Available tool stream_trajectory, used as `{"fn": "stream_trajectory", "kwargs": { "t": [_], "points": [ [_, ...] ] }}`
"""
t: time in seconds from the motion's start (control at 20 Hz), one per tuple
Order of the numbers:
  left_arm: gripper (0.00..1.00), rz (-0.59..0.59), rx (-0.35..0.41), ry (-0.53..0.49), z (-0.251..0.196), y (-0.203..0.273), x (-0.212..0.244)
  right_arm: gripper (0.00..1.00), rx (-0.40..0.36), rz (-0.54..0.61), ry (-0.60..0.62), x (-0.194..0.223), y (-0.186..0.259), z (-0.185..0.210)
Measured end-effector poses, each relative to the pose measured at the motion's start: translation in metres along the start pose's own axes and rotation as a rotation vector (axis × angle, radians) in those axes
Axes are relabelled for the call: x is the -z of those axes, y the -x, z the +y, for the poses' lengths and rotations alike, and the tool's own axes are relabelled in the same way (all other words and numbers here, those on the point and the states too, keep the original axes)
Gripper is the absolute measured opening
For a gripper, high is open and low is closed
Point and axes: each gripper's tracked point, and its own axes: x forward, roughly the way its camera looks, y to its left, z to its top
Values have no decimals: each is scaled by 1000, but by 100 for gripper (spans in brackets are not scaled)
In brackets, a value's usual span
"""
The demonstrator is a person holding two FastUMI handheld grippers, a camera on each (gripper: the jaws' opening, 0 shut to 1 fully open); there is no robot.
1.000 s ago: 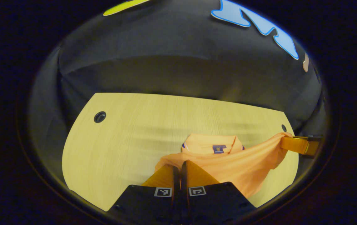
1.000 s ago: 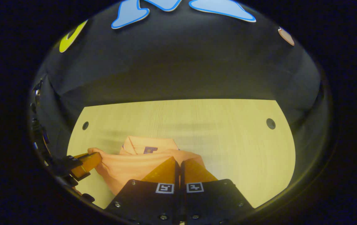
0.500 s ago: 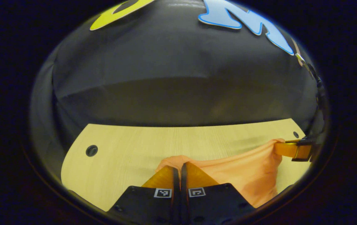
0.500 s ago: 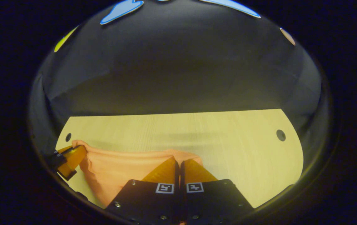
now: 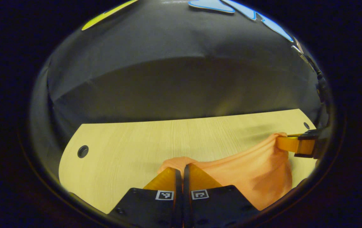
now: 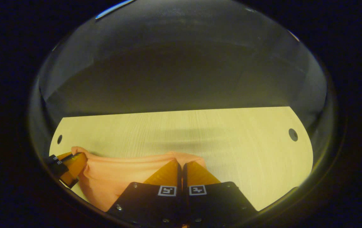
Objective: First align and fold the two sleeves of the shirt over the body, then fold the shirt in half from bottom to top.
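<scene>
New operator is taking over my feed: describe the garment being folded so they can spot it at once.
Start at the pale wooden table in front of the black cloth wall. Over its near edge hangs a soft peach-orange fabric shirt, stretched between the left hand-held gripper and right hand-held gripper, each pinching a corner. It is the one soft, coloured item on the bare wood.
</scene>
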Motion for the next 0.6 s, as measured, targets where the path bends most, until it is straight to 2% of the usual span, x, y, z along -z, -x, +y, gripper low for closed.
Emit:
{"fn": "stream_trajectory", "kwargs": {
  "t": [0.05,0.15,0.3,0.35,0.45,0.5,0.55,0.6],
  "points": [
    [9,-6,-4,3,0,1,0,0,5,5,-1,1,-1,0],
    [24,0,3,8,-2,0,1,0,13,20,-7,3,-2,0],
    [64,27,-20,-27,5,3,5,8,6,39,-25,10,-7,0],
    [77,25,-18,-25,4,4,4,8,-4,46,-31,11,-4,1],
    [76,29,-23,-20,3,6,4,43,-10,62,-30,15,-4,2],
    [81,35,-29,-20,3,7,5,60,2,64,-20,15,-2,-1],
    [85,38,-30,-15,3,7,4,63,2,62,-14,15,-2,-3],
    [85,38,-33,-5,4,7,5,72,5,52,-13,12,0,-5]
  ]
}}
